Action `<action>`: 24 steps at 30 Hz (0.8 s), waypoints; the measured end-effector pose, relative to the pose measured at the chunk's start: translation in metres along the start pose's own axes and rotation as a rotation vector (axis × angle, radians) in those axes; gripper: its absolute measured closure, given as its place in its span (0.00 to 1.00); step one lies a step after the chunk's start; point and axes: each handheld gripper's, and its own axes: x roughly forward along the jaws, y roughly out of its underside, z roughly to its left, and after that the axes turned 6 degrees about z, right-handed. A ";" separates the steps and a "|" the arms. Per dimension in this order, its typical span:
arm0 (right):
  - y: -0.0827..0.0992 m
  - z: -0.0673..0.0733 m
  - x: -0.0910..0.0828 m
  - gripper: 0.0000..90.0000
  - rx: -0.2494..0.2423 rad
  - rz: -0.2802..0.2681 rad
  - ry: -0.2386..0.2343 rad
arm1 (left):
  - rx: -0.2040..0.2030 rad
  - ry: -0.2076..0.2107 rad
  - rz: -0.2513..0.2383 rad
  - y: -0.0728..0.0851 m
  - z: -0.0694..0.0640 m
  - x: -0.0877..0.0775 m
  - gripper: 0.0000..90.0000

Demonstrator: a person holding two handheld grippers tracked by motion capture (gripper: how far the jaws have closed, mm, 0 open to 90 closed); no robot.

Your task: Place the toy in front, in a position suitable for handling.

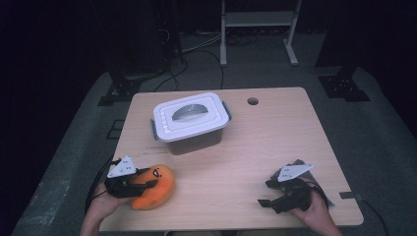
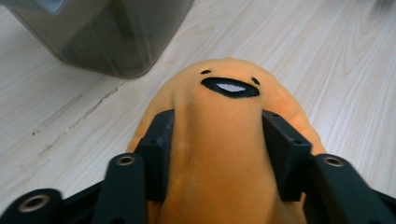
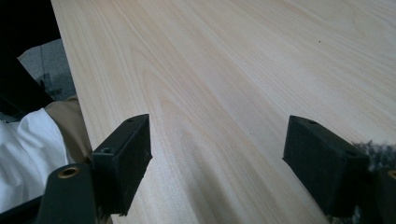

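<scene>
An orange plush toy (image 1: 160, 189) with a stitched black mouth lies at the front left of the wooden table (image 1: 275, 132). My left gripper (image 1: 147, 181) reaches it from the left, jaws on either side of its body. In the left gripper view both pads dent the orange plush toy (image 2: 224, 135), so my left gripper (image 2: 217, 154) is shut on it. At the front right my right gripper (image 1: 266, 193) rests low over the table. In the right gripper view my right gripper (image 3: 233, 158) stands open over bare wood, with nothing between the jaws.
A grey storage box (image 1: 191, 120) with a white clip-on lid stands at the middle back, just beyond the plush; its dark wall (image 2: 107, 32) is close ahead. A fuzzy dark item (image 1: 301, 164) lies by the right hand. A cable hole (image 1: 253, 101) is at the far edge.
</scene>
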 end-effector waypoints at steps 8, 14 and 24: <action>0.000 -0.001 -0.001 0.25 0.007 -0.010 -0.004 | -0.032 0.024 -0.030 -0.004 0.001 -0.008 0.61; 0.000 -0.002 -0.001 0.25 0.014 -0.015 -0.005 | -0.020 0.047 -0.091 -0.016 -0.004 -0.022 0.61; 0.002 -0.005 -0.005 0.25 0.033 -0.037 -0.004 | 0.095 0.090 -0.130 -0.060 -0.027 -0.021 0.61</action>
